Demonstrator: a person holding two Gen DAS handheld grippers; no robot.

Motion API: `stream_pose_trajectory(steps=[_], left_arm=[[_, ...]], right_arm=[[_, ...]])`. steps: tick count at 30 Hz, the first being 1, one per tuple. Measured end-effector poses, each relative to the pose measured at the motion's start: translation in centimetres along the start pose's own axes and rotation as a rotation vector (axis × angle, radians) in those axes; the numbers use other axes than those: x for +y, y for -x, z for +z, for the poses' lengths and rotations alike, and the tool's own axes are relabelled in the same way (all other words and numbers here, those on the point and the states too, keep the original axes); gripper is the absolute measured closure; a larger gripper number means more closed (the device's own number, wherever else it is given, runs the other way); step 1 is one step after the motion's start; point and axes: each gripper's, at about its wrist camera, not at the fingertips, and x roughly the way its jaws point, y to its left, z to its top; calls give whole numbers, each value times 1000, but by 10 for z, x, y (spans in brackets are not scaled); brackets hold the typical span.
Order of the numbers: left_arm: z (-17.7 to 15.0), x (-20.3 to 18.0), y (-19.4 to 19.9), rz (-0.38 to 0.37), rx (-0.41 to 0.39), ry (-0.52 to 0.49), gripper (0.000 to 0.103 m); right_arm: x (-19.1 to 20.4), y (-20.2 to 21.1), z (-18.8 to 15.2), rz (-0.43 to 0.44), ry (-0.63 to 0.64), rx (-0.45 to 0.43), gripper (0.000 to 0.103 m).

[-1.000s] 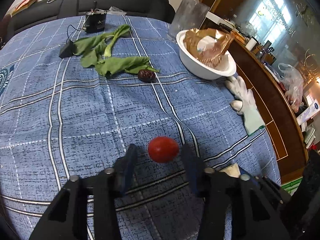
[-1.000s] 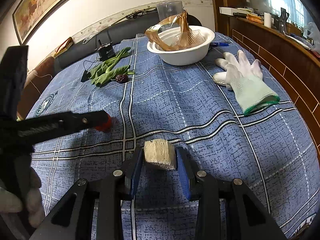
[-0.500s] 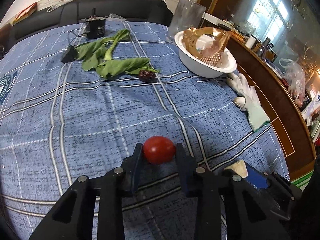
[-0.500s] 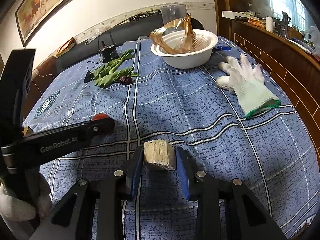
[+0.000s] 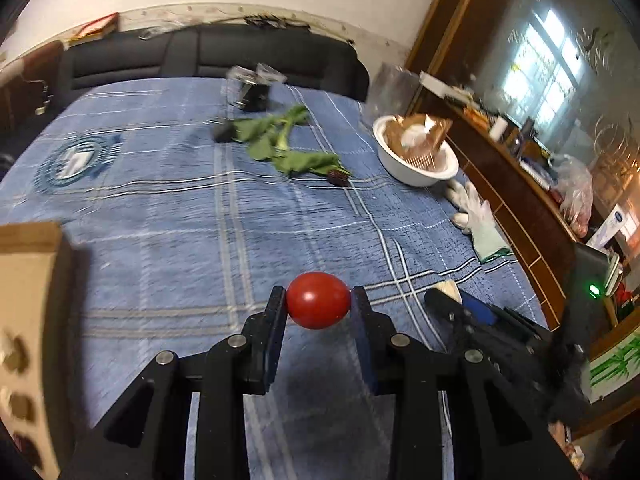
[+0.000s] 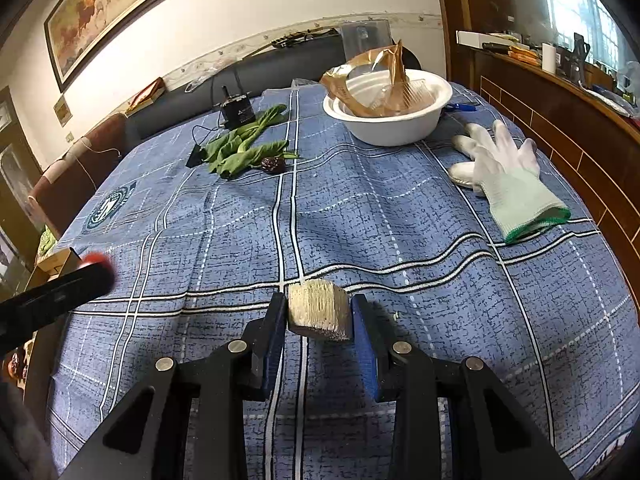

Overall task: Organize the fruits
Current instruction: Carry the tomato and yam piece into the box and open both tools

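Between my left gripper (image 5: 319, 305) pads sits the red tomato (image 5: 318, 300), clamped where a second ago the jaws stood wide around it on the blue checked cloth (image 5: 168, 216); it is now lifted clear. A cardboard box (image 5: 28, 300) has entered at left. My right gripper (image 6: 320, 318) stays clamped on the tan block (image 6: 319, 316). Farther off lie the white glove (image 6: 508, 176), green leaves (image 6: 240, 148) and white bowl (image 6: 394, 124). No legible writing.

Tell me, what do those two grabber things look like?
Both the left gripper and the right gripper are black, angular frames with round silver bolts. Each has two flat jaws lined with blue pads inside. No cables or sleeves show.
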Motion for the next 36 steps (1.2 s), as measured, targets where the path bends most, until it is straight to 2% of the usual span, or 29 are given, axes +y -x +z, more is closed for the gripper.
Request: stream_pose_trajectory(steps=[8, 14, 20, 28, 33, 36], left_arm=[[-32, 48, 55, 97, -64, 105, 72], [-49, 85, 90, 142, -96, 179, 72], [-61, 120, 123, 208, -135, 232, 72], [-77, 174, 151, 293, -162, 345, 72], [-82, 197, 167, 330, -180, 377, 72], [-74, 206, 171, 343, -178, 365, 72]], right_arm=[[2, 2, -3, -7, 2, -11, 68], [6, 3, -2, 5, 10, -16, 68], [29, 16, -1, 26, 58, -23, 68], [90, 41, -12, 147, 158, -5, 67], [144, 45, -21, 253, 233, 31, 67], [176, 42, -21, 308, 261, 55, 67]])
